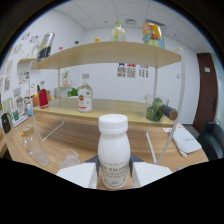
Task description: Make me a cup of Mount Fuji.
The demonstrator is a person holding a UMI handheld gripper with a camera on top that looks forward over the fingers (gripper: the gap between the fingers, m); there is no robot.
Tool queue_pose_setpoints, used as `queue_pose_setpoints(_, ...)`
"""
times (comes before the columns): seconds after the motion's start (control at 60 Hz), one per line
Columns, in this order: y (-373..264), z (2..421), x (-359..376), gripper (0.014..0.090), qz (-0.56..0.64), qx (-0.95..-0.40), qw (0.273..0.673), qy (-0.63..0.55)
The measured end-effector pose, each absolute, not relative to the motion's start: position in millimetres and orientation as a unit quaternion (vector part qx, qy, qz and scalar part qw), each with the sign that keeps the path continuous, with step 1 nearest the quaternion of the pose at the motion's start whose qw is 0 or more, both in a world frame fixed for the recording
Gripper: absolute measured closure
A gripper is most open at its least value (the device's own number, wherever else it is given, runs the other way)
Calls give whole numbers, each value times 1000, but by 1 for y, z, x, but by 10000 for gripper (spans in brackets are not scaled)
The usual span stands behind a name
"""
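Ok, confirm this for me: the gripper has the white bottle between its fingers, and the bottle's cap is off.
Not quite. In the gripper view the white bottle does sit between the fingers of the gripper, but its cap is on, a white cap closing the neck. The rest stands.

Beyond my reach I see a two-tier wooden shelf (107, 54) standing on the desk (75, 142), a red kettle (43, 98) at its far end, papers (131, 71) pinned to the white wall, and a dark door (205, 90) beside it.
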State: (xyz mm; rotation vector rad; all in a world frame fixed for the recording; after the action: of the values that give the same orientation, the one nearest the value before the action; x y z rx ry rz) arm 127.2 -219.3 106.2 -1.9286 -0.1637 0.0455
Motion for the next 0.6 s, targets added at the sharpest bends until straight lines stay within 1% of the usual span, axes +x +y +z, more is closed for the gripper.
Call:
queue_pose_setpoints(0.083,-218,85,133,570,32,-830,555,-47)
queue_pose_setpoints(0.25,-223,60,138,561,39,-841,539,-32)
queue_pose_setpoints(0.417,-231,61,142,552,34,-834,550,-31)
queue_pose_setpoints(0.533,-236,59,146,542,27,-836,548,-29)
queue_pose_setpoints(0.567,-237,58,148,527,24,-840,542,-21)
queue_pose_setpoints(0.6,-240,56,153,453,14,-845,535,-14)
